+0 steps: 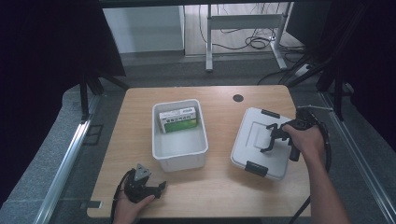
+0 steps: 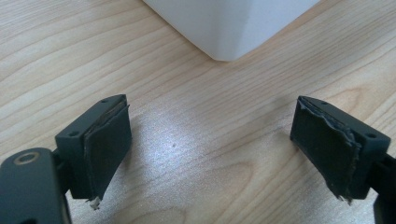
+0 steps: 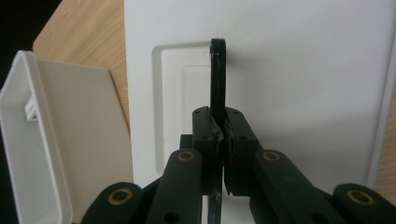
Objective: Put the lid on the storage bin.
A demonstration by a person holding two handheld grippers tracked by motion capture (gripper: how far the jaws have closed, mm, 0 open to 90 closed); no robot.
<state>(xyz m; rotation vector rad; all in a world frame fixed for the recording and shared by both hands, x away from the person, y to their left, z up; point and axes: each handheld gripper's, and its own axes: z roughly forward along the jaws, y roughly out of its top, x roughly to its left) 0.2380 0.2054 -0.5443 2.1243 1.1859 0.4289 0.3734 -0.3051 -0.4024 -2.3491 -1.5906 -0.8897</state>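
The right gripper (image 1: pixel 273 137) was clamped on the black handle (image 3: pixel 217 74) of the white lid (image 1: pixel 261 142), which lay flat on the wooden table (image 1: pixel 219 186) just right of the open white bin (image 1: pixel 180 135); gripping the raised handle gave a central hold, presumably for lifting the lid level. The left gripper (image 1: pixel 156 186) rested near the table's front edge with its jaws spread wide and empty, clear of the bin's corner; a green-and-white box (image 1: pixel 178 119) stood inside the bin against its far wall, though its label was too small to read.
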